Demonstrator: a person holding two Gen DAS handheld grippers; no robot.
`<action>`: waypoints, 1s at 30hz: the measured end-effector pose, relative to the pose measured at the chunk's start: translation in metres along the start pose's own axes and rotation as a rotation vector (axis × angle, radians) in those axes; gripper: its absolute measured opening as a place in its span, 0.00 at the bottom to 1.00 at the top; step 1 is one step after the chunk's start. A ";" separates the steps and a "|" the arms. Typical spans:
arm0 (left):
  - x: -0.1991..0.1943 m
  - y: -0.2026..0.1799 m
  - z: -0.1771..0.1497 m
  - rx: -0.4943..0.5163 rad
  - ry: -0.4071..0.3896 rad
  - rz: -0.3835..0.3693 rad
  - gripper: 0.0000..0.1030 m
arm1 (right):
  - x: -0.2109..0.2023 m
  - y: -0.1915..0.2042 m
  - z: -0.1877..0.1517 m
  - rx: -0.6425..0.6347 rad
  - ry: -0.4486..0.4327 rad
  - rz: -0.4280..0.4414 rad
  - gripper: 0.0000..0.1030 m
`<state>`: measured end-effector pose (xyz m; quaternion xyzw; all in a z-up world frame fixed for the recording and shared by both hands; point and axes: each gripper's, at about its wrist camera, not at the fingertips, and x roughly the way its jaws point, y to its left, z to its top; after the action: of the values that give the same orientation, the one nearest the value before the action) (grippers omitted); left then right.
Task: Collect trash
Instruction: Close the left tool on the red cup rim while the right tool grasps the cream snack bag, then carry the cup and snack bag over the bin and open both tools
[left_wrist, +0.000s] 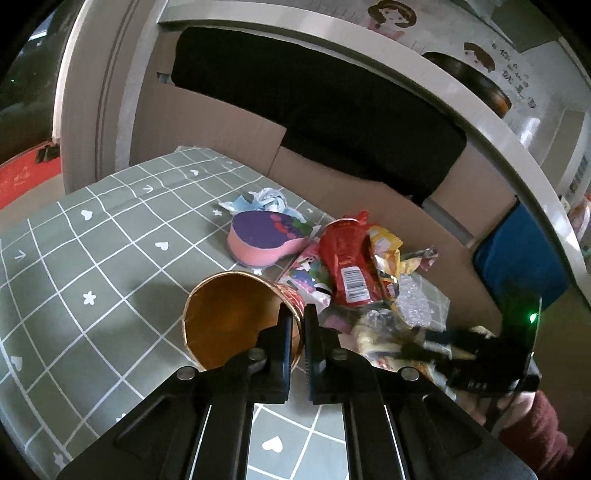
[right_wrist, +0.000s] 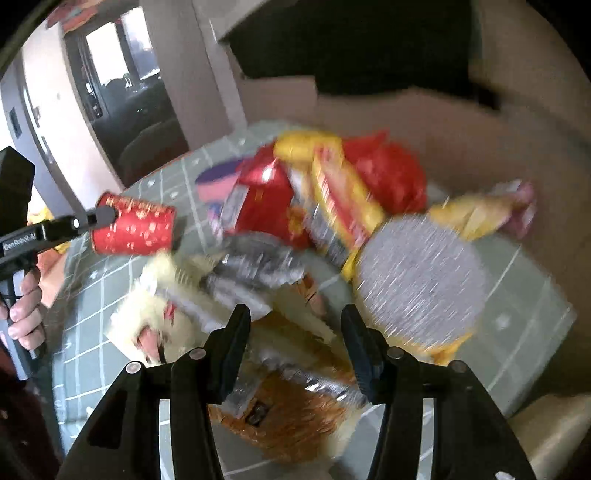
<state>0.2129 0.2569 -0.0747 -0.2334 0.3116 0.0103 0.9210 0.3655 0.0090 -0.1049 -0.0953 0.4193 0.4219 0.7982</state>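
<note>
A paper cup, red outside and gold inside, lies tipped on the green checked tablecloth. My left gripper is shut on the cup's rim, with the wall pinched between the fingers. The right wrist view shows the same cup held at the left gripper's tip. A heap of trash lies to the right: a red packet, a yellow wrapper and silver foil. My right gripper hangs open just above blurred yellow and orange wrappers and grips none of them.
A pink and purple tub and crumpled tissue lie behind the cup. An open cardboard box stands against the table's far edge. A blue object is at the right. A person's hand holds the left gripper's handle.
</note>
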 end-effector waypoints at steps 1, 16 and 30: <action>-0.001 0.001 0.000 -0.002 0.002 -0.008 0.06 | 0.001 0.004 -0.005 -0.007 0.007 0.021 0.49; 0.017 -0.001 -0.003 0.003 0.032 0.024 0.06 | 0.024 0.003 0.002 0.022 0.009 -0.105 0.44; -0.028 -0.056 0.008 0.156 -0.095 0.016 0.04 | -0.079 0.035 -0.010 0.089 -0.227 -0.208 0.04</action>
<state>0.2038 0.2141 -0.0289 -0.1579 0.2692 0.0042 0.9500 0.3103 -0.0203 -0.0449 -0.0547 0.3326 0.3262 0.8832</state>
